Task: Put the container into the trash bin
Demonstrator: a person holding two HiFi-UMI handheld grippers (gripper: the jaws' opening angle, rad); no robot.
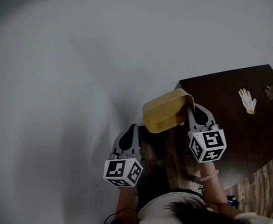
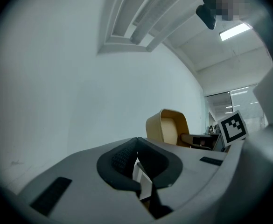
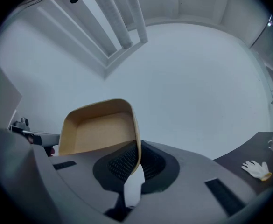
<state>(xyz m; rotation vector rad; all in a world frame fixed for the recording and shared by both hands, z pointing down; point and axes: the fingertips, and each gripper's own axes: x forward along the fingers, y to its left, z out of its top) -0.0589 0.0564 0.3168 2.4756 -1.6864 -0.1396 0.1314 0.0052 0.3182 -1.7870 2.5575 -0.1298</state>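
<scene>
Container [image 1: 166, 112], tan, one: airborne just off the table [image 1: 239, 129] corner, one wall pinched by right gripper [image 1: 188, 108]. Left gripper [image 1: 132, 128]: clenched, empty. Grippers: two. Glove [image 1: 247, 100]: one, on table. Trash bin: none visible. Risk: the thin edge-grip may let the tilted container pivot or slip, so it drops short.

Smooth, matt tan container [image 3: 99, 129] sits between the ribbed black rubbery pads [image 3: 122, 162] of the matt grey plastic right gripper [image 3: 137, 158]; beyond the jaws, a dark wood-grain table [image 1: 248, 134] and a white cloth glove [image 1: 247, 100]
</scene>
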